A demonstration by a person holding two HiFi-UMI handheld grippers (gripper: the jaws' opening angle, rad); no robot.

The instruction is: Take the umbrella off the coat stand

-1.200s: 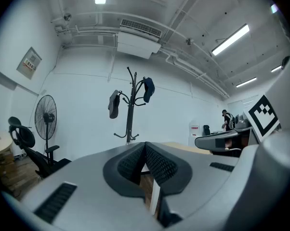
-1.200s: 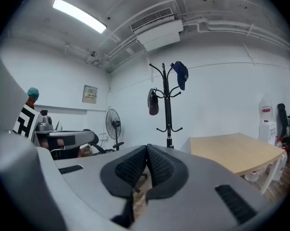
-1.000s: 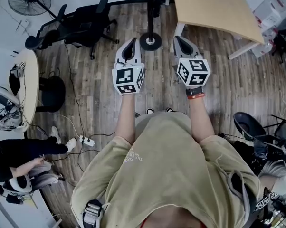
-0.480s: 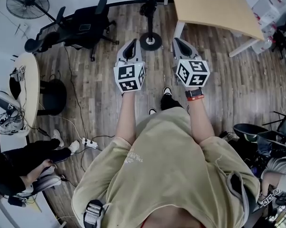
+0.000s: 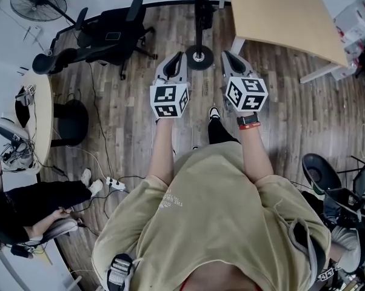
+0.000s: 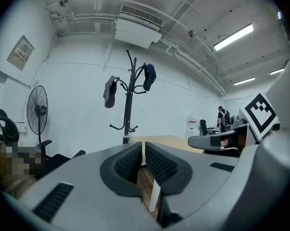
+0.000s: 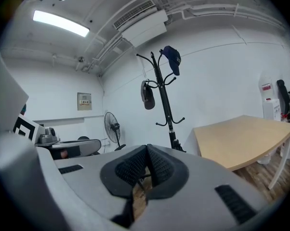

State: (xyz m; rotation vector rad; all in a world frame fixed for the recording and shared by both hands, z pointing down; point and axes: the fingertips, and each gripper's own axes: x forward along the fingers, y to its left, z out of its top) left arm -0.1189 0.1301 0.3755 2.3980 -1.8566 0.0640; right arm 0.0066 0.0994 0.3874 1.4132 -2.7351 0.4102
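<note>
Here we hold both tongs out roughly level, pointing at the tall black metal coat stand [image 6: 128,105], which rises against the white wall well apart from our tips. The left gripper [image 6: 143,147] has its ribbed dark pads pressed together with nothing between them. The right gripper [image 7: 147,151] is closed the same way and carries nothing. The small folded grey umbrella [image 6: 109,91] hangs from a curved hook on the stand's left side as we face it, below the top prongs. A dark blue cap [image 6: 149,76] hangs on the opposite side, a little higher. In the head view the stand's round black base [image 5: 199,57] sits on the brown wood-plank floor [image 5: 140,120], just beyond and between the two grippers. A pale wooden table [image 5: 279,11] stands right of the base. A black office chair [image 5: 107,38] and a black pedestal fan [image 5: 34,2] stand to its left.
</note>
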